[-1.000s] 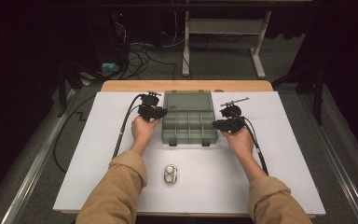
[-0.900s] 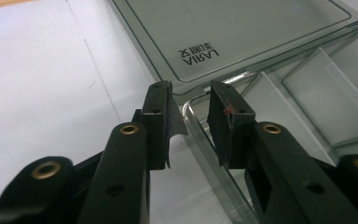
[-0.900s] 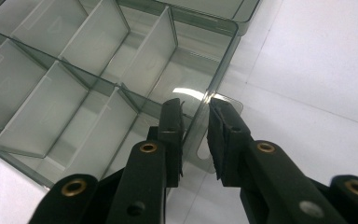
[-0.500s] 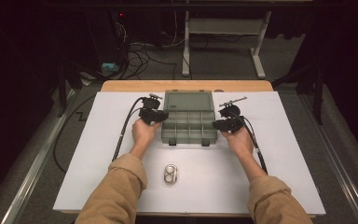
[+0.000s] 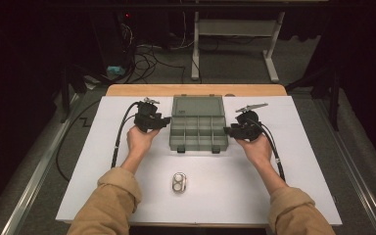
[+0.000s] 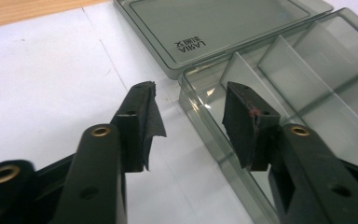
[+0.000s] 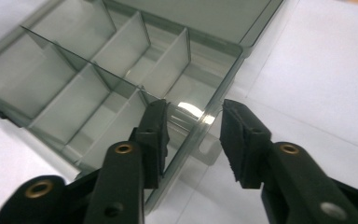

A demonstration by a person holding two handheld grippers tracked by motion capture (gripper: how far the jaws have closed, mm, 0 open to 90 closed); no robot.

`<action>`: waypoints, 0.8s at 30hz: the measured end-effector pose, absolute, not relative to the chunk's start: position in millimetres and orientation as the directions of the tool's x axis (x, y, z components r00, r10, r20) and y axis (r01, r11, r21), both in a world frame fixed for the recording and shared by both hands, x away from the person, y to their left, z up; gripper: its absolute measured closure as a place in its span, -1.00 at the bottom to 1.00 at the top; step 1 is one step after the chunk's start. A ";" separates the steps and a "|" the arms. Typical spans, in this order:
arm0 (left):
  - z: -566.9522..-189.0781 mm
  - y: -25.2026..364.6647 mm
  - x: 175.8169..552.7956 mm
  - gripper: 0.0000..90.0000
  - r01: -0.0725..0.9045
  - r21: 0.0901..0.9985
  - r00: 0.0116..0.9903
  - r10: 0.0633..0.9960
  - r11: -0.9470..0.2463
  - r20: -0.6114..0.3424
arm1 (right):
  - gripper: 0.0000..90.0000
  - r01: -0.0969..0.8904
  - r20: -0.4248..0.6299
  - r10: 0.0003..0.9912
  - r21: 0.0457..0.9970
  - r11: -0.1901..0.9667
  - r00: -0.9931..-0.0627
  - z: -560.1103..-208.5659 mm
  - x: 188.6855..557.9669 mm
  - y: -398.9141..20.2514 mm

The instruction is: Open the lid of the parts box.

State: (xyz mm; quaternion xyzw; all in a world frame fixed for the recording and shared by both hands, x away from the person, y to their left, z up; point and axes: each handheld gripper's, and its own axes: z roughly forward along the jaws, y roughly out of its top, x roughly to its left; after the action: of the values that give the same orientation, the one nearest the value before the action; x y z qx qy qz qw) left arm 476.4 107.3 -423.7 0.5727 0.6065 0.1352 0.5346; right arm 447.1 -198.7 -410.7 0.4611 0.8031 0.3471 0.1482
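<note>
A smoky clear organizer box (image 5: 198, 133) lies open mid-table, its lid (image 5: 198, 105) flat behind the divided tray. My left gripper (image 5: 165, 121) is at the tray's left wall. In the left gripper view the jaws (image 6: 191, 116) stand apart around the wall (image 6: 205, 126) near the tray's back corner, and no pad presses on it. My right gripper (image 5: 228, 130) is at the right wall. In the right gripper view its jaws (image 7: 193, 133) straddle that wall (image 7: 200, 128) without squeezing it. Both pairs of jaws have just been opening. The compartments (image 7: 74, 107) are empty.
A small silvery metal piece (image 5: 179, 182) lies on the white table cover (image 5: 313, 161) near the front, between the person's forearms. A strip of bare wood (image 5: 196, 90) runs behind the cover. Cables trail from both grippers along the forearms.
Both grippers' jaws have spread off the tray's side walls. The left hand has drawn slightly left, away from the box. The box stays where it was.
</note>
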 end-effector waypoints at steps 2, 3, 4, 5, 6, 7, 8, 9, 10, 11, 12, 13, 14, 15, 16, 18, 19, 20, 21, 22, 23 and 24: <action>-423.6 111.1 470.0 0.12 0.545 0.783 0.237 0.840 0.301 -0.488 | 0.27 0.621 0.080 0.841 0.713 0.327 -0.535 -408.5 441.1 -203.2; -423.3 113.0 466.8 0.10 0.541 0.786 0.241 0.840 0.299 -0.486 | 0.25 0.617 0.081 0.840 0.717 0.324 -0.536 -407.9 438.0 -205.1; -423.0 114.7 463.7 0.10 0.539 0.786 0.243 0.837 0.304 -0.491 | 0.23 0.610 0.078 0.838 0.722 0.325 -0.540 -407.5 434.9 -207.1; -422.7 116.8 460.4 0.09 0.539 0.785 0.247 0.833 0.305 -0.494 | 0.21 0.604 0.077 0.836 0.727 0.325 -0.543 -407.2 431.5 -208.8; -422.4 118.4 457.3 0.08 0.538 0.784 0.250 0.830 0.309 -0.498 | 0.18 0.597 0.072 0.835 0.733 0.326 -0.545 -407.0 428.3 -210.6; -422.1 120.0 454.1 0.07 0.533 0.787 0.254 0.829 0.310 -0.499 | 0.16 0.587 0.069 0.833 0.741 0.325 -0.549 -406.8 425.3 -212.7; -421.5 121.9 450.7 0.05 0.529 0.789 0.259 0.825 0.314 -0.503 | 0.13 0.580 0.071 0.831 0.749 0.321 -0.552 -406.4 422.3 -214.9; -420.9 123.7 447.4 0.05 0.526 0.790 0.264 0.822 0.315 -0.504 | 0.11 0.576 0.077 0.829 0.755 0.314 -0.554 -406.0 419.6 -217.3; -420.4 125.8 443.9 0.04 0.524 0.794 0.270 0.824 0.309 -0.499 | 0.08 0.570 0.081 0.828 0.761 0.308 -0.555 -405.7 417.3 -219.8; -420.1 127.7 440.5 0.04 0.516 0.799 0.275 0.824 0.308 -0.495 | 0.05 0.571 0.089 0.828 0.764 0.301 -0.554 -405.1 415.2 -222.1; -420.0 130.0 436.9 0.04 0.508 0.803 0.280 0.822 0.311 -0.496 | 0.03 0.563 0.088 0.827 0.772 0.295 -0.555 -405.0 412.9 -224.8; -420.3 132.1 433.4 0.03 0.499 0.805 0.284 0.817 0.321 -0.502 | 0.01 0.556 0.088 0.828 0.779 0.289 -0.554 -405.2 410.3 -227.3; -420.8 134.4 429.8 0.02 0.493 0.805 0.286 0.813 0.330 -0.508 | -0.01 0.550 0.087 0.829 0.785 0.284 -0.553 -405.5 407.5 -229.7; -421.6 136.8 426.3 0.03 0.489 0.804 0.287 0.808 0.338 -0.515 | -0.02 0.545 0.088 0.829 0.790 0.280 -0.553 -406.1 404.8 -232.1; -423.1 138.9 423.1 0.02 0.489 0.804 0.288 0.807 0.339 -0.516 | -0.05 0.545 0.091 0.829 0.792 0.276 -0.552 -406.8 402.2 -234.2; -426.1 142.3 417.0 0.02 0.483 0.806 0.287 0.808 0.342 -0.515 | -0.10 0.540 0.092 0.828 0.796 0.273 -0.554 -408.2 397.0 -237.9; -427.1 144.4 413.9 0.02 0.483 0.806 0.290 0.807 0.341 -0.515 | -0.10 0.536 0.090 0.826 0.799 0.273 -0.556 -408.6 394.2 -239.3; -427.7 146.5 410.7 0.01 0.481 0.807 0.293 0.805 0.343 -0.516 | -0.12 0.526 0.083 0.825 0.804 0.277 -0.560 -408.9 391.3 -240.9; -428.1 148.4 407.3 0.00 0.478 0.808 0.298 0.802 0.345 -0.519 | -0.13 0.522 0.080 0.824 0.807 0.277 -0.561 -409.4 388.3 -242.6; -428.5 150.1 403.8 0.00 0.475 0.809 0.302 0.799 0.348 -0.520 | -0.15 0.515 0.080 0.823 0.813 0.272 -0.562 -410.4 385.3 -244.6; -428.9 151.9 400.7 0.00 0.474 0.809 0.303 0.798 0.348 -0.520 | -0.16 0.510 0.080 0.824 0.817 0.268 -0.561 -411.6 382.4 -246.9; -429.2 153.7 397.4 -0.01 0.474 0.809 0.304 0.798 0.348 -0.521 | -0.18 0.510 0.083 0.824 0.819 0.264 -0.561 -412.8 379.8 -249.5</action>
State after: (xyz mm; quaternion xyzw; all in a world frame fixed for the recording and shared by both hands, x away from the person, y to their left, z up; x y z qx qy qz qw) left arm 397.4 153.7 -429.2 0.5543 0.5735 0.1379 0.5873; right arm 379.8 -249.5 -412.8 0.4310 0.7735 0.4268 0.1840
